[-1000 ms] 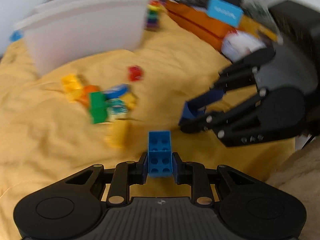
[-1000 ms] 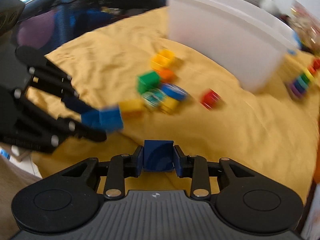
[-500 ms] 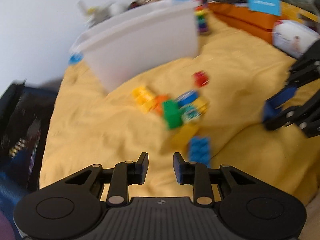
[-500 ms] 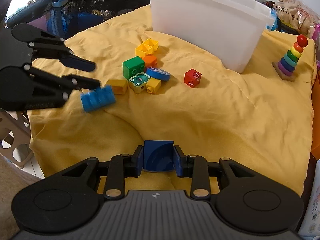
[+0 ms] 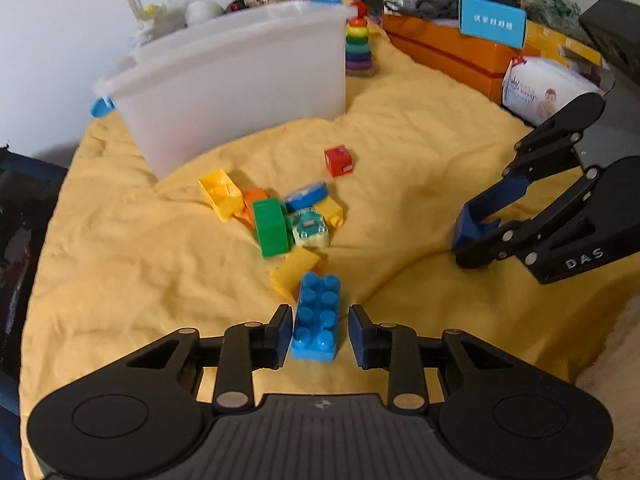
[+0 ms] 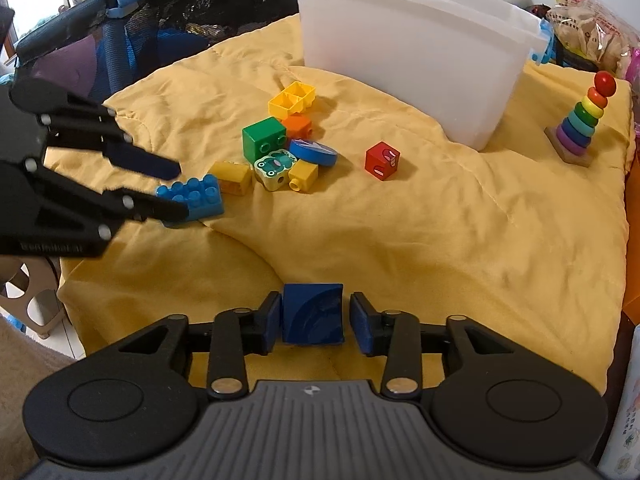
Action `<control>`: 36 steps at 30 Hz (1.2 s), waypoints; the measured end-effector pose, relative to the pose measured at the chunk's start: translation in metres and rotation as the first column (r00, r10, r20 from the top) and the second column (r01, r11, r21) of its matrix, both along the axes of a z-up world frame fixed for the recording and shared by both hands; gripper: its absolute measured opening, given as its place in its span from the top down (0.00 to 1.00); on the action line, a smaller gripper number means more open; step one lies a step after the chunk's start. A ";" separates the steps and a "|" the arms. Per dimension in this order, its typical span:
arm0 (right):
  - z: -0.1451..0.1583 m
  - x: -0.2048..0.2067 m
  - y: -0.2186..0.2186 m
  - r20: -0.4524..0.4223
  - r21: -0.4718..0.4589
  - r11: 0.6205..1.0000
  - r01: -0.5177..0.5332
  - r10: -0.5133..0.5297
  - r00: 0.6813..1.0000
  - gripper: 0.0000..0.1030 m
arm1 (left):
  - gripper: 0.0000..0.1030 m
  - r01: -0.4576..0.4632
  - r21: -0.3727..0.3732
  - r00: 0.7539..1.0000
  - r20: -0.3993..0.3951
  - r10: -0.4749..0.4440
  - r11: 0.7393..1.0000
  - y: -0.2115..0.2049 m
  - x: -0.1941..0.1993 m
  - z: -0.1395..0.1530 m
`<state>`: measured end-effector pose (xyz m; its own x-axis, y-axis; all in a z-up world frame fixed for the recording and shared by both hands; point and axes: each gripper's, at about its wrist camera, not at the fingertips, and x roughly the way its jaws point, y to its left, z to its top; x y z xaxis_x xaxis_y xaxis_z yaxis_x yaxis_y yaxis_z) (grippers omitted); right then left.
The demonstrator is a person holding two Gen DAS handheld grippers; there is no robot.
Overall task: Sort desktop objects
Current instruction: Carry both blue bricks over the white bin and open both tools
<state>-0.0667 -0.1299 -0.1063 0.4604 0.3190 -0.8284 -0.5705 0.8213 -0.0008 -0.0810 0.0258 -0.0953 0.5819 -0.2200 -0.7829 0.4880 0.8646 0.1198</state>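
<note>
Lying freed: light-blue brick (image 5: pixel 317 317), seemingly.

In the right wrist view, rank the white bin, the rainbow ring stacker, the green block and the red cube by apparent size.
1. white bin
2. rainbow ring stacker
3. green block
4. red cube, only slightly smaller than the green block; hard to separate.

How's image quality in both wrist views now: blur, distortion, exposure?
Left wrist: mostly sharp near the blue brick and left gripper; the bin looks slightly soft; strong fisheye bending, dark corner vignette. Right wrist: crisp on the red cube and ring stacker; window at top left blown out; bin wall bows from distortion. Lighting soft, shadows faint in both.
</note>
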 end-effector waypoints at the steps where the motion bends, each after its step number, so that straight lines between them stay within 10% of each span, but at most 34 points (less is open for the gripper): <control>1: -0.001 0.001 -0.001 -0.004 0.002 1.000 0.006 -0.006 1.000 0.59 | 0.67 -0.001 0.002 1.000 -0.005 0.001 1.000 0.000 0.001 -0.003; 6: -0.007 0.003 -0.002 -0.030 0.014 1.000 0.012 -0.012 0.999 0.66 | 0.74 0.016 -0.050 0.999 -0.043 -0.019 0.999 0.005 0.006 -0.006; 11: 0.006 0.007 -0.001 0.009 0.008 1.000 0.014 -0.014 1.000 0.67 | 0.74 0.032 -0.077 0.996 0.082 -0.026 0.997 0.008 0.014 0.036; 22: 0.115 0.099 -0.007 0.355 0.138 0.985 0.105 -0.149 0.923 0.66 | 0.74 -0.059 -0.186 0.922 0.366 0.125 0.981 0.014 0.127 0.144; 36: 0.087 0.204 0.009 0.242 0.113 0.960 0.258 -0.278 0.930 0.58 | 0.67 -0.208 -0.132 0.949 0.213 0.233 0.969 0.014 0.220 0.084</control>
<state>0.1375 -0.1212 -0.0196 0.7287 0.2136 -0.6507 -0.3184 0.9469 -0.0457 0.1390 0.0401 -0.0114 0.7838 -0.1413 -0.6048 0.2546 0.9613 0.1054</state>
